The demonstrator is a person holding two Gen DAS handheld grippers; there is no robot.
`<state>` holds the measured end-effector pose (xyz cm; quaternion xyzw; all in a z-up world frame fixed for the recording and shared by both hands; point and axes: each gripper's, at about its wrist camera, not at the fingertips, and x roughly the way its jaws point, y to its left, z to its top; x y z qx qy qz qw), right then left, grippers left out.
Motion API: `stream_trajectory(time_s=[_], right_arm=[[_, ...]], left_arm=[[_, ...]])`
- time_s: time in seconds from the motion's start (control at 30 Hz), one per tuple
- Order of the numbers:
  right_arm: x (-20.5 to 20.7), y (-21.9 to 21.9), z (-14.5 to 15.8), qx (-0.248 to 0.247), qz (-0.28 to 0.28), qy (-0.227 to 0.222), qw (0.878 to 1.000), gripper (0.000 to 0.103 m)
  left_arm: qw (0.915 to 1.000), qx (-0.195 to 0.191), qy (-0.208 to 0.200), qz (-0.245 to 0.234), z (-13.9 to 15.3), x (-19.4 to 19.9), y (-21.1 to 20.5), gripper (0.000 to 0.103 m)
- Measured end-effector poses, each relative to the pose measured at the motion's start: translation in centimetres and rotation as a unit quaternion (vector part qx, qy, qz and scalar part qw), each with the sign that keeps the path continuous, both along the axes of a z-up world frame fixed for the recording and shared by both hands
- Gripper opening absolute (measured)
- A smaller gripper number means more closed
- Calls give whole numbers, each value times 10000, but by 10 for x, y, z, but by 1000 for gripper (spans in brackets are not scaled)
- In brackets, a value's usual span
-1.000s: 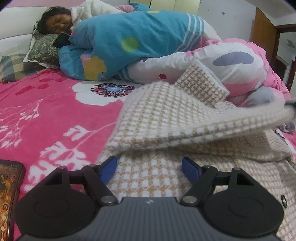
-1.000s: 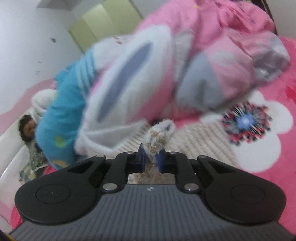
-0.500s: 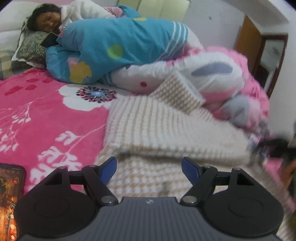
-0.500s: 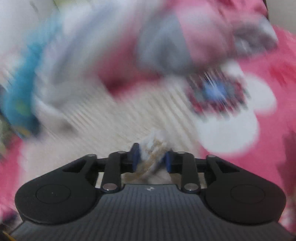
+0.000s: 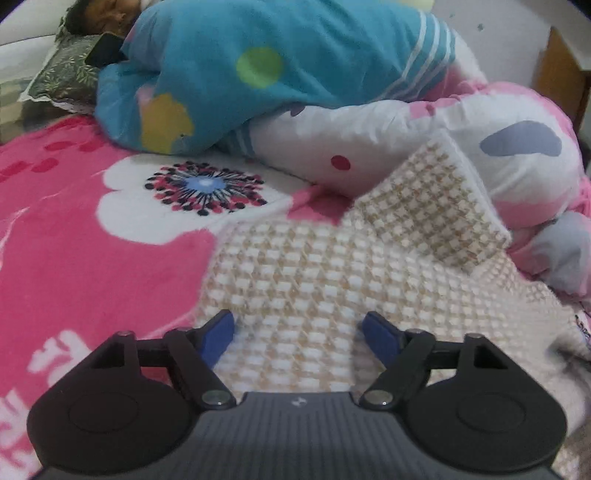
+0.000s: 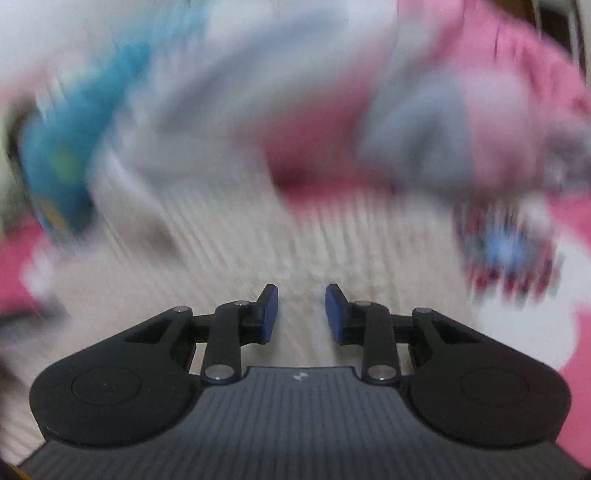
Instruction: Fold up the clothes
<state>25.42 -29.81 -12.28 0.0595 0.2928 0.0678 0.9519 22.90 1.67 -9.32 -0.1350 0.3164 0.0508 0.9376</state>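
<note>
Fingers [image 5: 218, 334] of both grippers spread apart, empty, over the checked sweater [image 5: 314, 266]; left wider.

Blur in the right wrist view, cut edges in the left

The whole scene past the right gripper [image 6: 301, 308] is smeared: the beige garment [image 6: 236, 236], the blue quilt [image 6: 62, 162] and the pink quilt [image 6: 517, 110] show only as streaks of colour, their edges lost. In the left wrist view the left gripper [image 5: 298, 332] hides the garment's near edge, the sleeping person [image 5: 107, 16] is cut by the top edge, and the quilts cover the body.
</note>
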Motion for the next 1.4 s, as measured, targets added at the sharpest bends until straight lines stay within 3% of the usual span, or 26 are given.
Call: stream_trajectory(time_s=[0.03,0.17,0.27,0.33,0.43,0.53,0.67,0.8,0.93,1.0,1.1,1.23,1.4], right_arm=[[1,1,-11,-84,54,14,9999,27],[-2,12,19,-533,27,13,9986,27],[-6,21,47,-497,323,-450,9972,27],[3,28,47,-387,560,-423,9968,27],[12,32,22,-380,626,-265,9970,28],[21,33,-13,-438,567,-58,9974,28],[21,35,-2,-585,562,126,9966,28],[26,20,38,249,580,-68,9980,32],[64,1,63,1129,528,-139,9921,44],[90,-7,62,1225,486,-15,9913,46],[127,-26,48,1933,59,444,9801,47],[156,-40,37,2763,-39,744,9582,49],[187,-26,37,2749,-59,973,9565,51]], left_arm=[[10000,9,-24,-17,2,-1,0,80],[9998,-14,-219,34,18,-5,4,79],[9988,-13,-496,13,29,1,3,80],[9990,61,-419,111,24,14,3,80],[9995,-24,-39,325,-3,33,11,84],[9992,118,-191,326,-3,27,8,84],[9988,77,-321,348,12,16,12,82],[9964,-160,-810,191,39,9,11,83],[9956,-630,-678,-164,43,38,-3,83],[9948,-782,-641,-156,40,49,-9,82],[9917,-1054,-736,-87,42,58,-11,81],[9918,-708,-1056,-114,57,75,-20,87],[9949,-111,-998,-123,65,111,-38,87]])
